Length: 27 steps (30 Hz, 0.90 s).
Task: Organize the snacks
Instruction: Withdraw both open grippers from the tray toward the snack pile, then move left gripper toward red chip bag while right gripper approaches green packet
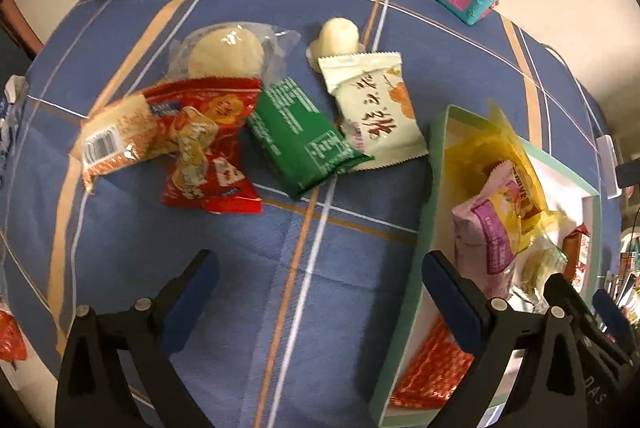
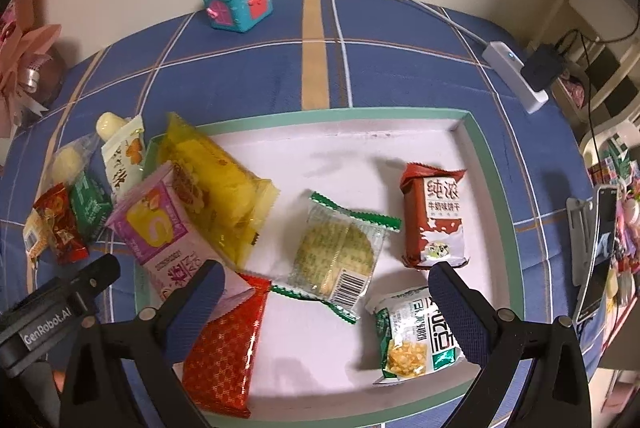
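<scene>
Left tool (image 1: 320, 268) agape, snacks (image 1: 296, 136), box (image 2: 496, 164)

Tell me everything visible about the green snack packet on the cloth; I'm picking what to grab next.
The green snack packet is a glossy, pillow-shaped foil wrapper with white print, apparently sealed. It lies flat and diagonal on the blue plaid tablecloth, outside the mint-rimmed box. Its right edge overlaps the cream packet; its upper left corner meets the red packet. Neither tool touches it. In the right wrist view it is partly hidden.
</scene>
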Available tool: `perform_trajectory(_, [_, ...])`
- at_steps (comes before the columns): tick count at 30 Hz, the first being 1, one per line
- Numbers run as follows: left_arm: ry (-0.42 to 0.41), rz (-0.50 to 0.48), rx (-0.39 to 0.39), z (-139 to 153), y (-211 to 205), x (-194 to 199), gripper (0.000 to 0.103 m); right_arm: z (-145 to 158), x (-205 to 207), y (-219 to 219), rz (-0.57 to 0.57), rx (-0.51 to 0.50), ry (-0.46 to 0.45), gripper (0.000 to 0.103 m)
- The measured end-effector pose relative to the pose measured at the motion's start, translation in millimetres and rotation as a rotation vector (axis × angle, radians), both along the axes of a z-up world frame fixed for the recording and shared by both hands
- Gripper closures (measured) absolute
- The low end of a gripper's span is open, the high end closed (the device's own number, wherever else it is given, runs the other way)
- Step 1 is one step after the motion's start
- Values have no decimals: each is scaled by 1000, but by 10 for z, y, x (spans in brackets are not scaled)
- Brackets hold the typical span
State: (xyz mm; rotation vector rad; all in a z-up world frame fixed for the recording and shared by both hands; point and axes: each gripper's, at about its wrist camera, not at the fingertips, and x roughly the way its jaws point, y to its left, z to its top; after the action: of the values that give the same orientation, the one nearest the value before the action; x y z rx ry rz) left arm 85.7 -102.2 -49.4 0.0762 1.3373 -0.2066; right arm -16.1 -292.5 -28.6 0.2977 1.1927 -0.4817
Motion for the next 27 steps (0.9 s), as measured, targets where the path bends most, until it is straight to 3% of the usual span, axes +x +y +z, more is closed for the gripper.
perform_trajectory(8, [-40,117,67,111,490,160,2,132,143,325,63,0,-41,0])
perform_trajectory(17, [-104,259,66,323,1188,333,2,176,394,918,199,68,-98,0])
perform_trajectory(23, [-103,343,46,331,1531,425,2,158,538,1261,261,78,-113,0])
perform_trajectory(27, [-87,350,23,269,1600,458,2,104,636,1419,295,55,-107,0])
